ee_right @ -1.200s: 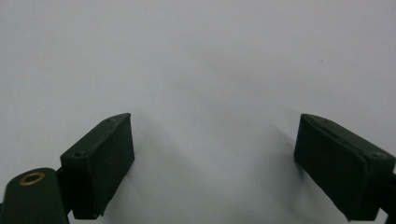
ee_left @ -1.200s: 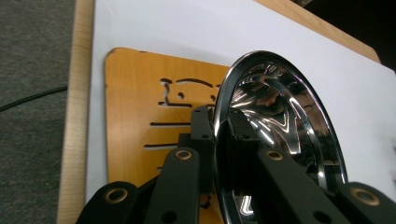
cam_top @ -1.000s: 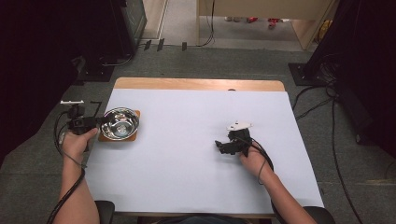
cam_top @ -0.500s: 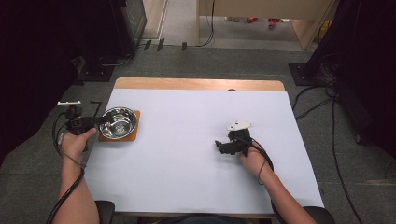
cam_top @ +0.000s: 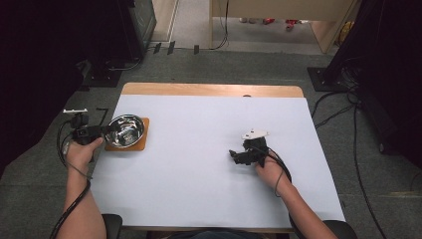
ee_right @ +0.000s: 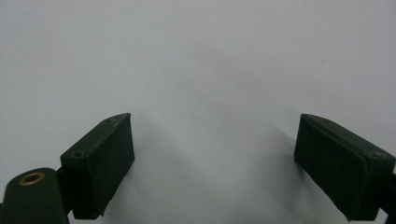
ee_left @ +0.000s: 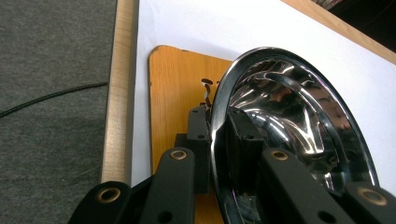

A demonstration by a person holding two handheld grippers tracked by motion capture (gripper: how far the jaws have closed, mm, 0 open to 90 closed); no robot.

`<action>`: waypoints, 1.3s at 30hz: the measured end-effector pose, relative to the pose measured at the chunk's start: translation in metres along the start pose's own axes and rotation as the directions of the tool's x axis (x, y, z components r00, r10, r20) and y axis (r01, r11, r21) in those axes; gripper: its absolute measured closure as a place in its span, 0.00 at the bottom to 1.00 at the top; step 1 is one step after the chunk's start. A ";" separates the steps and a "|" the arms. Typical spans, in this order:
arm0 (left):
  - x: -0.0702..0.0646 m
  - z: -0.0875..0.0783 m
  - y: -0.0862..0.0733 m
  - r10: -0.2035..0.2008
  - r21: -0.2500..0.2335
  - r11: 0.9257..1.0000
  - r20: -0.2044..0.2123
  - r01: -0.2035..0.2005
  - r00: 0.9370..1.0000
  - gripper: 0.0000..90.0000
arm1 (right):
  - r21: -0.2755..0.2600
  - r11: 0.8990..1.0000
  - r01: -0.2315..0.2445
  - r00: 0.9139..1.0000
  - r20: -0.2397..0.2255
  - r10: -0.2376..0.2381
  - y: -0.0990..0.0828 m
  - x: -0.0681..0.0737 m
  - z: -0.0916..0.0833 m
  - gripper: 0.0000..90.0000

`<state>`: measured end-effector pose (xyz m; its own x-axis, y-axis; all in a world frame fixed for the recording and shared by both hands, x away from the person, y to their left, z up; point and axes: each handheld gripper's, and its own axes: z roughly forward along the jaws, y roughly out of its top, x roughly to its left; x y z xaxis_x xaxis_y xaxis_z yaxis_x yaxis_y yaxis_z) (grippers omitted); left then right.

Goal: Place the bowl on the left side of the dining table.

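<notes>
A shiny steel bowl [cam_top: 125,131] stands on a small wooden board [cam_top: 143,143] at the table's left edge. My left gripper [cam_top: 103,131] reaches in from the left and holds the bowl's near rim. In the left gripper view the bowl [ee_left: 289,116] has its rim pinched between the two black pads of the gripper [ee_left: 217,128], one pad outside and one inside; the jaws have just been opening a little, with the rim still between them. The board [ee_left: 173,79] lies underneath. My right gripper [cam_top: 236,155] rests right of centre on the white sheet, open [ee_right: 215,140] with nothing between its pads.
A white sheet [cam_top: 199,189] covers the table, and a wooden strip [cam_top: 209,89] shows along the far edge. Cables [cam_top: 338,109] run over the grey floor to the right. Dark equipment stands at the back left and right.
</notes>
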<state>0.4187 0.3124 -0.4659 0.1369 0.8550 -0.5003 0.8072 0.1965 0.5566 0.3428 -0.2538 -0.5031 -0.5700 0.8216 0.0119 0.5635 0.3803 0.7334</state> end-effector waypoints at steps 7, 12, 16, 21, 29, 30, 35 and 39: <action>-0.001 0.000 0.000 0.029 -0.009 1.000 -0.005 -0.029 1.000 0.74 | 0.000 1.000 0.000 1.000 -0.001 0.000 0.000 0.000 0.000 0.13; -0.004 -0.001 0.000 0.081 -0.014 0.997 -0.020 -0.081 0.996 0.62 | 0.000 1.000 0.001 1.000 -0.001 -0.001 0.000 0.000 0.000 0.13; -0.008 -0.003 0.002 0.099 -0.011 0.995 -0.028 -0.099 0.995 0.54 | 0.000 1.000 0.001 1.000 -0.001 -0.001 0.000 0.000 0.000 0.13; -0.013 -0.006 0.003 0.123 -0.010 0.992 -0.052 -0.123 0.991 0.49 | 0.000 1.000 0.001 1.000 -0.001 -0.001 0.000 0.000 0.000 0.13; -0.020 -0.013 0.006 0.141 -0.010 0.990 -0.066 -0.141 0.988 0.46 | 0.000 1.000 0.001 1.000 -0.001 -0.001 0.000 0.000 0.000 0.13; -0.022 -0.014 0.007 0.146 -0.012 0.989 -0.066 -0.147 0.987 0.46 | 0.000 1.000 0.001 1.000 -0.001 -0.001 0.000 0.000 0.000 0.13; -0.030 -0.019 0.009 0.165 -0.024 0.986 -0.064 -0.166 0.984 0.46 | 0.000 1.000 0.001 1.000 -0.001 -0.001 0.000 0.000 0.000 0.13; -0.036 -0.020 0.010 0.176 -0.021 0.984 -0.046 -0.177 0.983 0.45 | 0.000 1.000 0.001 1.000 -0.001 -0.001 0.000 0.000 0.000 0.13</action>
<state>0.4104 0.2933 -0.4287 0.2503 0.8973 -0.3635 0.7578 0.0521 0.6504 0.3429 -0.2539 -0.5031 -0.5711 0.8208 0.0120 0.5631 0.3810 0.7333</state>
